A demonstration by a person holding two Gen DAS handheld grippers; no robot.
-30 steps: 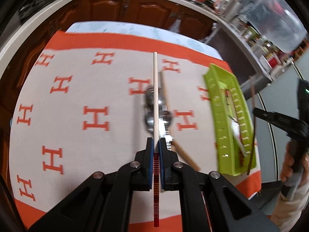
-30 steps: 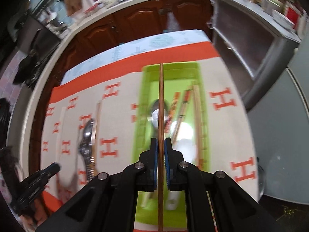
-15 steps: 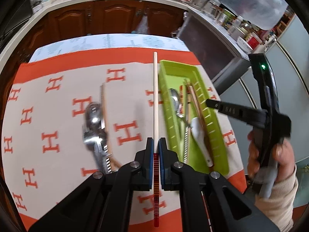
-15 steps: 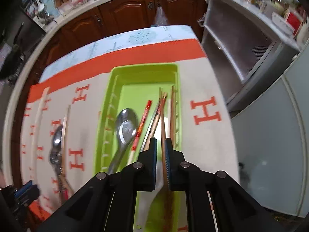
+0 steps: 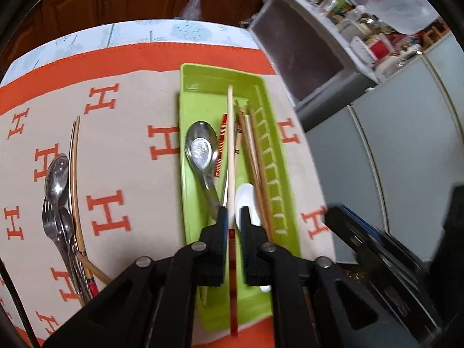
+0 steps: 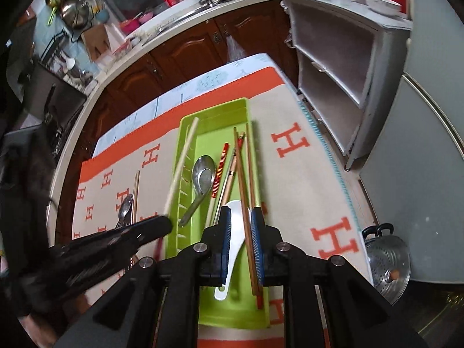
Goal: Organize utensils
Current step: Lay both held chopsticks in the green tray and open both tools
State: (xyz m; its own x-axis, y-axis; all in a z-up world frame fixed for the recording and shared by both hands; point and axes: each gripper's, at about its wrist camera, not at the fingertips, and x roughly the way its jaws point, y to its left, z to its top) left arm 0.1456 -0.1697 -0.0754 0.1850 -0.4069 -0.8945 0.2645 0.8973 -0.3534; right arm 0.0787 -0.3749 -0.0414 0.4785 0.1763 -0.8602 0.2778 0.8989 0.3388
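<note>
A: Starting left of the lime-green plastic tray: a heap of steel spoons and a fork with thin brown chopsticks, on the beige cloth with orange H marks, well apart from the tray. Not sorted yet. Little danger there.

B: Agreed. Next, the left gripper, above the tray's near end. Has just been opening its jaws and now holds them slightly apart, with the long pale wooden chopstick with a red-striped end between them, apparently not pinched.

A: Probably the biggest worry. From the right wrist, slants over the tray's left wall instead of lying flat inside. Could slide off and roll onto the cloth once fully free.

B: Or could drop across the large steel spoon in the tray's left half and rest crooked. Overhangs the tray's near end with the red tip, too.

A: Further right, inside the tray: a white ceramic spoon, then a bundle of brown wooden chopsticks along the right wall.

B: And the right gripper, low over those. Has also just been opening its jaws, apart now, with one brown chopstick between them, lying in the tray, not clamped.

A: Might catch it or the white spoon when pulling away. Might also knock the left gripper, being so near.
</note>
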